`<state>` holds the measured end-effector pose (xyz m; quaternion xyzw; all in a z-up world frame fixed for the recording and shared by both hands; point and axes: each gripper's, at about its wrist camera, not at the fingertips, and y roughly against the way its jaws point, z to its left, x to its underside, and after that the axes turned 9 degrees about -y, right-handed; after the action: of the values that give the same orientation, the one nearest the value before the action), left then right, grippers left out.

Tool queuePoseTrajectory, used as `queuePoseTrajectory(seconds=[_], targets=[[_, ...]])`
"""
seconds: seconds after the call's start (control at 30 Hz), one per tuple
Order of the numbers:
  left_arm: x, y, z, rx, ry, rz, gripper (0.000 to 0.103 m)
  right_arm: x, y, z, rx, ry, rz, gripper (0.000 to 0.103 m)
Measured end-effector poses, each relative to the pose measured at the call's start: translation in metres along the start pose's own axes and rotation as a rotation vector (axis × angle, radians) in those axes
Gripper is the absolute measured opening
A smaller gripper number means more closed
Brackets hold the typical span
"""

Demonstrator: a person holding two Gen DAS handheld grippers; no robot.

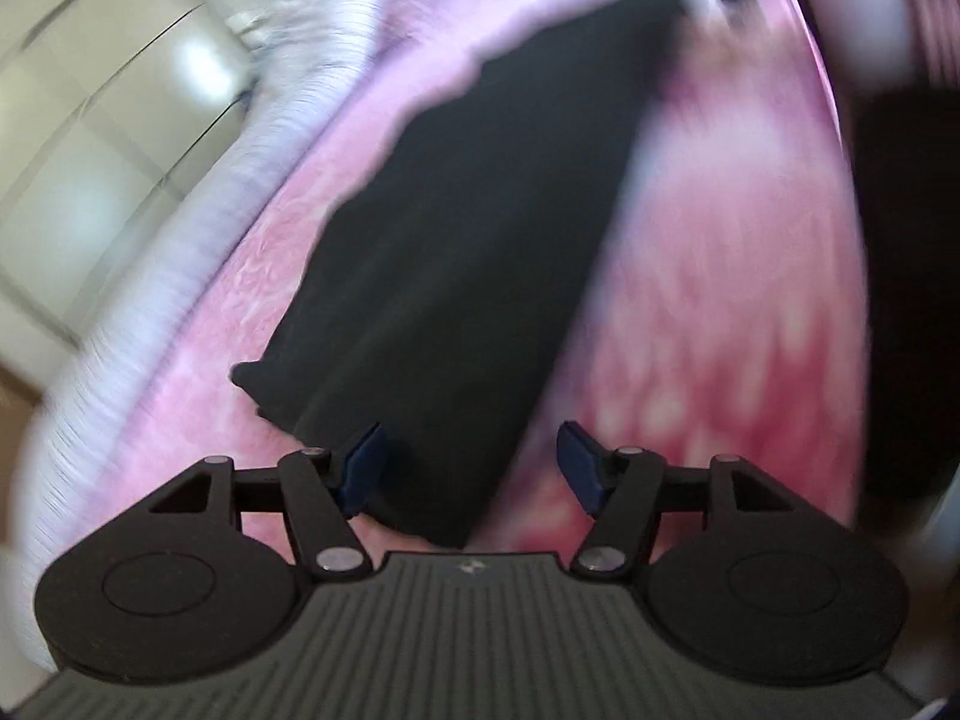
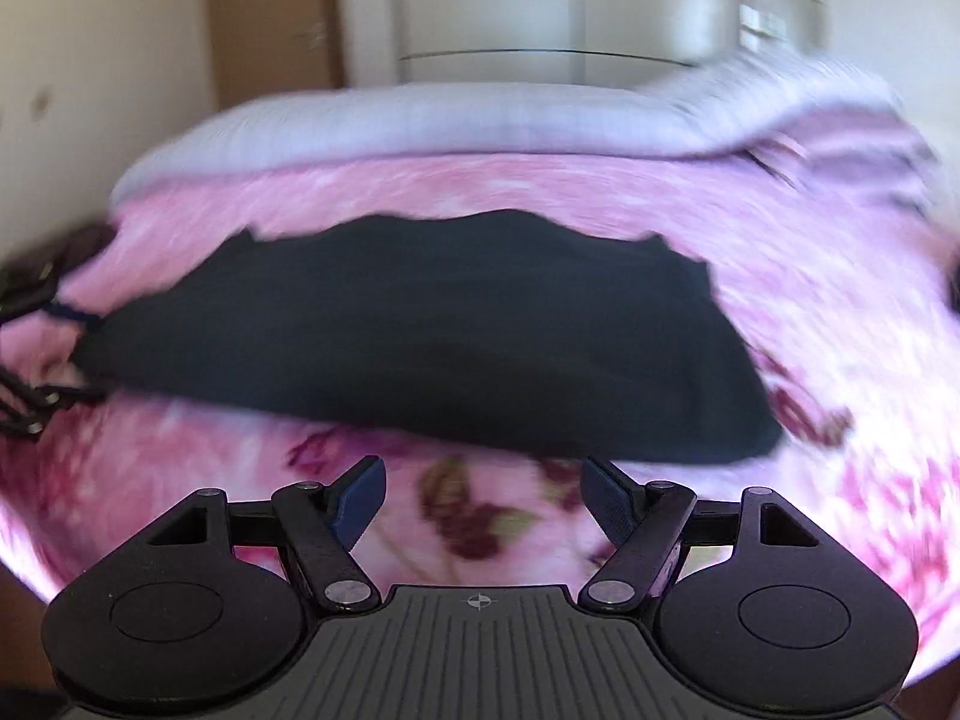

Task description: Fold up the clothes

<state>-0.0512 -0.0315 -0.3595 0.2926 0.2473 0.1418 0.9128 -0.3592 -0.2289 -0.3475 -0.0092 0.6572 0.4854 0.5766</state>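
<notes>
A black garment (image 1: 468, 252) lies flat on a pink flowered bedspread (image 1: 720, 300), folded into a long strip. My left gripper (image 1: 471, 462) is open just above its near end, blue pads either side of the cloth edge, holding nothing. In the right wrist view the same black garment (image 2: 432, 336) lies crosswise ahead. My right gripper (image 2: 483, 498) is open and empty above the bedspread (image 2: 480, 528), a little short of the garment's near edge. The left gripper (image 2: 30, 348) shows at the garment's left end. Both views are motion-blurred.
A white striped sheet or pillow (image 2: 420, 126) runs along the far side of the bed. Pale wardrobe doors (image 2: 570, 12) stand behind it, with a wooden panel (image 2: 270, 18) to the left. A dark shape (image 1: 900, 300) fills the right edge of the left wrist view.
</notes>
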Motion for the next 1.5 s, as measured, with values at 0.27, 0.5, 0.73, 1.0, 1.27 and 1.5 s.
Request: queuePoseTrajectory(seconds=[0.27,0.5,0.73,1.0,1.27,1.5], targets=[[0.008,-0.002,0.001,-0.023,-0.081,0.062,0.012,0.001,-0.019,0.09,-0.037,0.386,0.007,0.075],[0.017,0.011,0.033,0.056,0.06,-0.017,0.009,0.033,-0.067,0.202,-0.083,0.902,-0.049,0.075],[0.029,0.019,0.047,0.119,0.091,-0.07,0.016,0.029,-0.13,0.251,-0.04,1.038,-0.131,0.038],[0.06,-0.015,0.051,-0.071,-0.167,-0.042,0.077,0.001,-0.118,0.228,-0.117,0.887,-0.151,0.005],[0.038,-0.082,0.077,-0.126,-0.396,-0.131,0.074,-0.024,-0.098,0.214,-0.169,0.784,-0.178,0.004],[0.039,-0.08,0.097,-0.028,-0.368,-0.133,0.007,-0.008,-0.078,0.218,-0.203,0.801,-0.167,0.003]])
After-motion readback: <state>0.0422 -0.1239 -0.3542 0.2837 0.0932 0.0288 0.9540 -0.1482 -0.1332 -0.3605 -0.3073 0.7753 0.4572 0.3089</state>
